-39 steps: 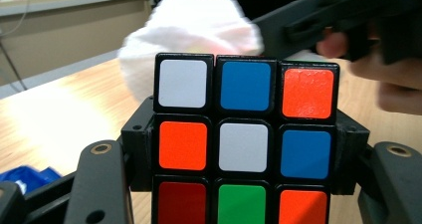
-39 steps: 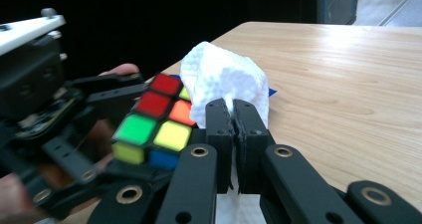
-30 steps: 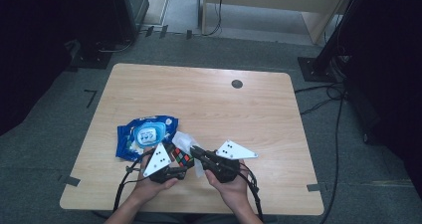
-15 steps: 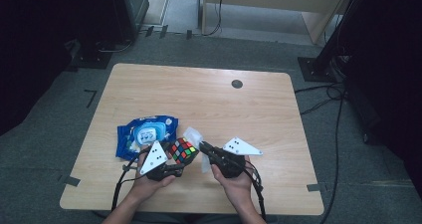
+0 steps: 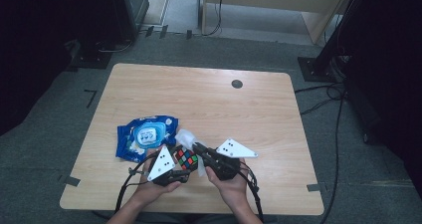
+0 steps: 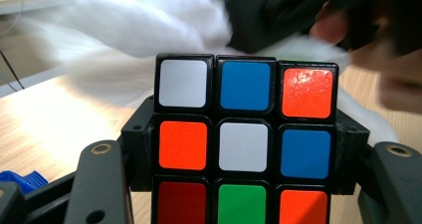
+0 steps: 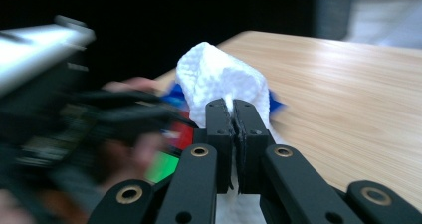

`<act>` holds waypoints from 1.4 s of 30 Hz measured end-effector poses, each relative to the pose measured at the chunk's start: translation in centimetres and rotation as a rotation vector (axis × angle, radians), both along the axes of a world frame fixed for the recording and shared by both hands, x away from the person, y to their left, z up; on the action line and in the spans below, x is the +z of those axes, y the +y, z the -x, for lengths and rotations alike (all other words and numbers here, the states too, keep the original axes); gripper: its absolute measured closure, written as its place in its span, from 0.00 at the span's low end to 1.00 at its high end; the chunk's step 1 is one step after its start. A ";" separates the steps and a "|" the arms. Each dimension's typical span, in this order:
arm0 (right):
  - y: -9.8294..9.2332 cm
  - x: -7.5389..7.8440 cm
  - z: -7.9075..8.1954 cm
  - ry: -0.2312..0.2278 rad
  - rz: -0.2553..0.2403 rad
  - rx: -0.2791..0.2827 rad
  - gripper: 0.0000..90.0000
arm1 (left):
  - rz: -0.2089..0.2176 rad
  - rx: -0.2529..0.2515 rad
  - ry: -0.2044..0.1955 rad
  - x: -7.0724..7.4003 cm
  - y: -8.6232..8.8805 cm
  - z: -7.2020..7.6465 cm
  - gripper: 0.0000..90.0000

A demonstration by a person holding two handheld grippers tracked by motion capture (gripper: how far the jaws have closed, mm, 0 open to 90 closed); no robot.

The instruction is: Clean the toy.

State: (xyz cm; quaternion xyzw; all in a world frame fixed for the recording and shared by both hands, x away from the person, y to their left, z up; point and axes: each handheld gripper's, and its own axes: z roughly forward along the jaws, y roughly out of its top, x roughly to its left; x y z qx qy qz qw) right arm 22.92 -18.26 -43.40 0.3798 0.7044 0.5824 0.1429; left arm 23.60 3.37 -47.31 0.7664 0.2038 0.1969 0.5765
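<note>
Since half a second ago I see both hands drawn closer together, the white wipe [image 5: 186,138] now over the cube. My left gripper [image 5: 180,165] clamps one puzzle cube [image 6: 245,139] between its jaws. My right gripper [image 7: 233,129], just to the cube's right, is pinched closed on the one wipe, which rises above its tips. One blue wipes pack [image 5: 144,136] lies just beyond the left gripper on the table [image 5: 239,109].
</note>
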 end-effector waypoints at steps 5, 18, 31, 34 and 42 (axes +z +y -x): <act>-2.6 -2.1 -1.7 0.082 0.017 -0.117 0.97 | 0.053 0.023 0.024 0.3 1.2 -0.7 0.38; -2.3 -4.0 -2.5 0.151 0.051 -0.128 0.67 | 0.202 0.086 0.144 0.6 3.6 -2.5 0.38; 2.8 -3.5 0.3 0.108 -0.028 0.012 0.32 | 0.250 0.118 0.168 1.1 3.0 -2.4 0.38; 3.1 -3.5 0.3 0.118 -0.077 0.000 0.30 | 0.240 0.130 0.158 1.1 2.6 -2.2 0.38; 3.7 -3.8 0.4 0.138 -0.113 -0.013 0.31 | 0.227 0.105 0.163 0.9 1.7 -1.9 0.38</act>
